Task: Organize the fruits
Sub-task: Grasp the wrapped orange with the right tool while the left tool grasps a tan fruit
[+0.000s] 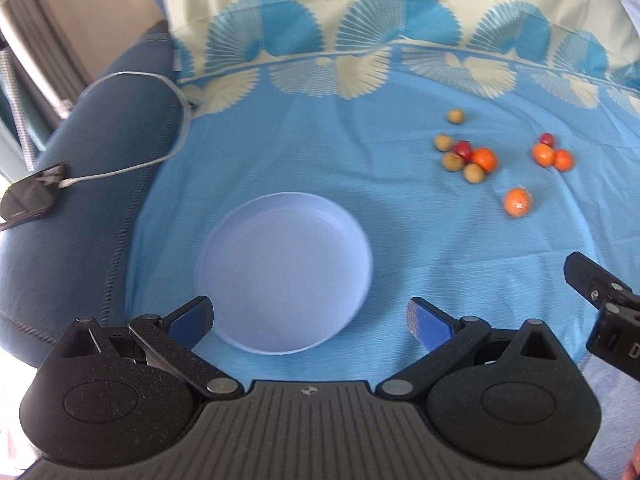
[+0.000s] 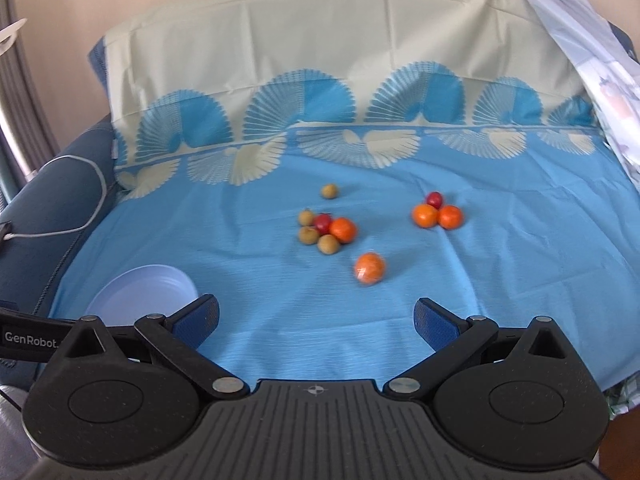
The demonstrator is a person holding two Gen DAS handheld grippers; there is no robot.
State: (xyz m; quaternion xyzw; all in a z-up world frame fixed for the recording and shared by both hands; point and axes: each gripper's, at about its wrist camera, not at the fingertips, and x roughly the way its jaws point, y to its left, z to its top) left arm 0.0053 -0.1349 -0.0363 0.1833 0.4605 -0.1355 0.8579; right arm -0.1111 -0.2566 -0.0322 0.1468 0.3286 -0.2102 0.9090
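Nothing is sorted yet: your plate (image 1: 284,272) is bare, and all 11 fruits (image 2: 332,230) lie loose on the blue sheet (image 2: 480,280) beyond it. Both grippers' fingers (image 2: 200,316) gape wide, holding nothing.

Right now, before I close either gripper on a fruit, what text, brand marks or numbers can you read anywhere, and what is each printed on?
"GenRobot" in white letters on the black body of the left gripper, seen at the left edge of the right wrist view.
A single "D", cut off by the frame edge, on the black body of the right gripper in the left wrist view; the rest is out of view.
No text on the lavender round plastic plate, blue patterned cloth or fruits.
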